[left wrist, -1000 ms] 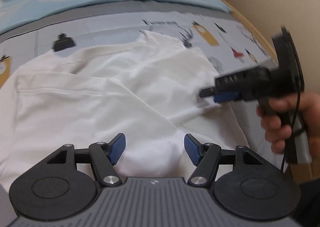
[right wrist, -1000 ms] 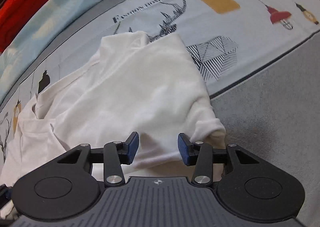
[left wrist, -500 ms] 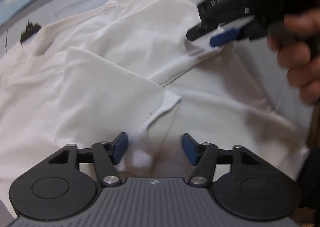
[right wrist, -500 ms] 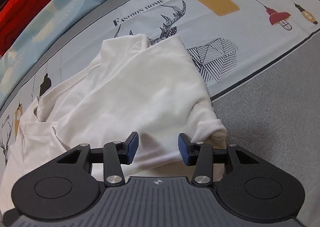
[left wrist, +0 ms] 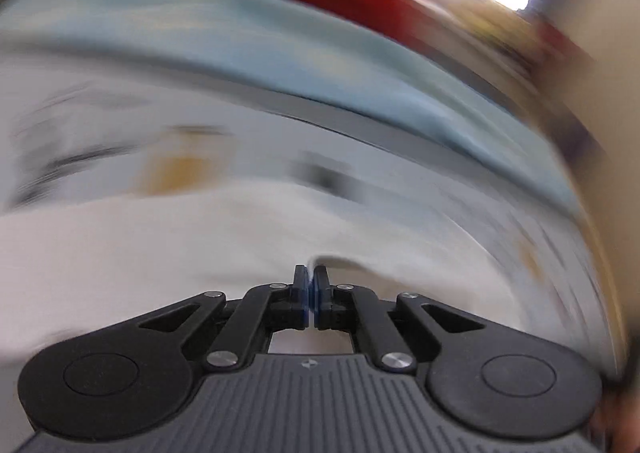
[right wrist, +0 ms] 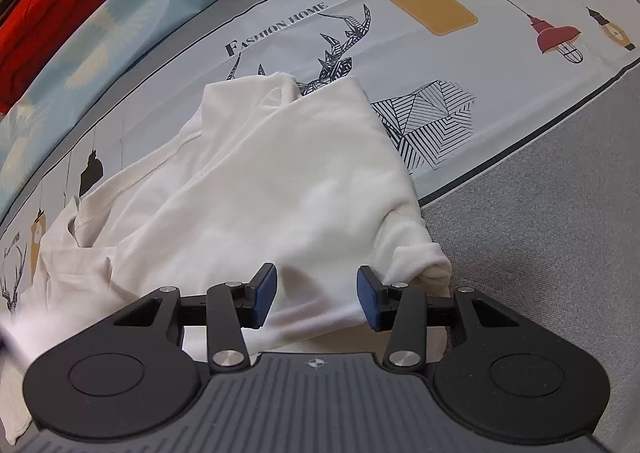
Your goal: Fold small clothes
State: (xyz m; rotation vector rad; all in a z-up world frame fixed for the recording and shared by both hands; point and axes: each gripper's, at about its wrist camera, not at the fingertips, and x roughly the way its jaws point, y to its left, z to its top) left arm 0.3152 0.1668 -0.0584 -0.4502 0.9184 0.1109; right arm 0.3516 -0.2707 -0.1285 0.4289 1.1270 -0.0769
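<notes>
We see left gripper [left wrist: 310, 285] jaws closed since earlier, hold unclear, view blurred | right gripper [right wrist: 316, 299] unchanged, half open over white shirt [right wrist: 280, 173]

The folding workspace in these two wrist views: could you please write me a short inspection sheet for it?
Surface: printed sheet with lamps, a deer and "Fashion Home", grey fabric border beside it.
Job's things: white garment, partly folded, rumpled, lying on the sheet.
Clutter: red cloth and pale blue bedding at the far edge.
Grippers: left gripper shut, with the view too blurred to tell whether cloth is pinched; right gripper open over the garment's near edge.
Cables: nothing seen.
Surroundings: the left wrist view is motion-blurred; little else readable.
</notes>
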